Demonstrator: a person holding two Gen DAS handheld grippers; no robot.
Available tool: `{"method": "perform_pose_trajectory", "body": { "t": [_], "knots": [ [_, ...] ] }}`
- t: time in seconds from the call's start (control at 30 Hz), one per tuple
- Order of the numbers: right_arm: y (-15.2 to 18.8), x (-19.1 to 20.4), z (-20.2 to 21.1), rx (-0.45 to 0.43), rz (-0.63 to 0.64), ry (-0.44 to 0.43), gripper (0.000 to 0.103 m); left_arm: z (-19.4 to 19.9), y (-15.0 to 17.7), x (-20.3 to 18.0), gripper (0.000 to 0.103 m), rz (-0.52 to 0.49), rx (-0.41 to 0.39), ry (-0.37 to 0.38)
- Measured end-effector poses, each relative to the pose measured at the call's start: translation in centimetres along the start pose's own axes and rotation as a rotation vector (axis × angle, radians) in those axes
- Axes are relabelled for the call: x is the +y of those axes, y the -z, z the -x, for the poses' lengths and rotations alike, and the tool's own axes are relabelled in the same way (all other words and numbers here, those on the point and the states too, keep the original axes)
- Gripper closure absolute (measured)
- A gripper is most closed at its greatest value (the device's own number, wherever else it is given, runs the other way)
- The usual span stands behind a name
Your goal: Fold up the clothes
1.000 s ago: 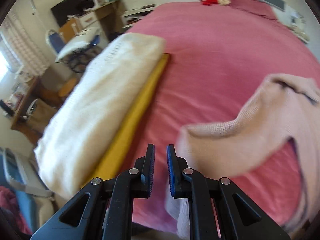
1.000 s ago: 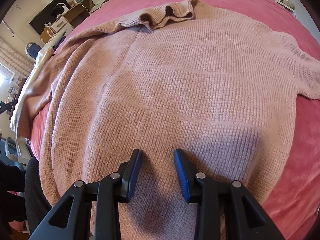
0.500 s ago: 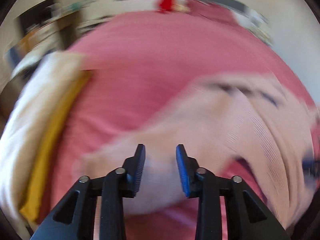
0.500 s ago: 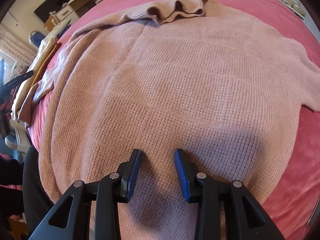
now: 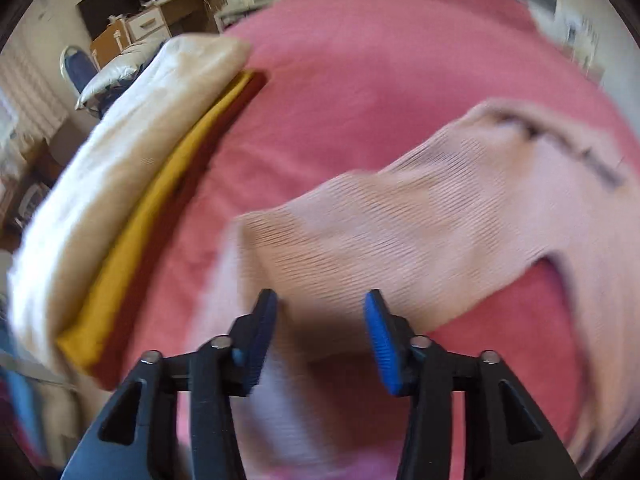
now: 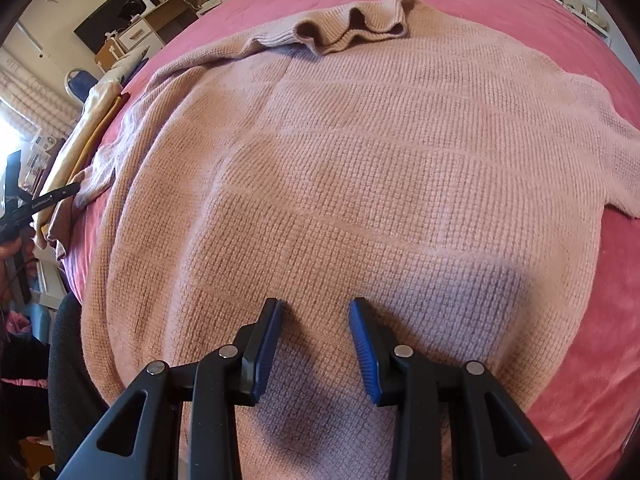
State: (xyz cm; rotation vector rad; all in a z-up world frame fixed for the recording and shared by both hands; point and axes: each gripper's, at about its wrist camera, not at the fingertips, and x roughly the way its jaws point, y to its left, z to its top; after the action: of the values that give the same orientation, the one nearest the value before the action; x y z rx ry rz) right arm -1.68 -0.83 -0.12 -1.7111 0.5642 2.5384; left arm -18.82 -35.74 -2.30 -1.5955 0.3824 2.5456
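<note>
One bed: a bed (image 6: 500, 4) with a pink-red cover is carrying all the clothes and is filling most of both views.
Sweater: a pale pink knitted sweater (image 6: 360, 160) is lying spread flat on the bed, its ribbed collar (image 6: 352, 28) is wrinkling at the far end, one sleeve is reaching to the right edge of the right wrist view, and the other sleeve (image 5: 400, 220) is lying across the cover toward the left gripper.
Folded pile: a cream folded garment (image 5: 132, 152) is resting on top of a yellow folded garment (image 5: 160, 216) at the left side of the bed, apart from the sweater sleeve; the left wrist view is blurred, so finer details are not showing.
Right gripper: the right gripper (image 6: 316, 344) is pointing steeply down over the lower body of the sweater; its blue-padded fingers (image 6: 266, 352) are standing apart with the knit showing between them, and they are not pinching any cloth.
Left gripper: the left gripper (image 5: 320, 340) is hanging over the end of the sweater sleeve; its jaws have just been opening, the fingers (image 5: 382, 344) are standing apart, the sleeve cloth is showing between and below them, and the pads are not pressing on it.
Room: a dark screen (image 6: 116, 12) and a wooden desk (image 5: 168, 20) are standing beyond the far left corner of the bed.
</note>
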Motion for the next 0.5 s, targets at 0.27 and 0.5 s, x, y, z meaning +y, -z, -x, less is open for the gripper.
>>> {"method": "perform_pose_trajectory", "body": {
  "t": [0.27, 0.5],
  "knots": [
    [0.3, -0.2, 0.5, 0.0, -0.006, 0.016, 0.064, -4.2, -0.5, 4.6, 0.042, -0.109, 0.109, -0.094],
    [0.1, 0.0, 0.1, 0.014, 0.0, 0.034, 0.063, -6.0, -1.1, 5.6, 0.071, -0.089, 0.188, -0.005]
  ]
}}
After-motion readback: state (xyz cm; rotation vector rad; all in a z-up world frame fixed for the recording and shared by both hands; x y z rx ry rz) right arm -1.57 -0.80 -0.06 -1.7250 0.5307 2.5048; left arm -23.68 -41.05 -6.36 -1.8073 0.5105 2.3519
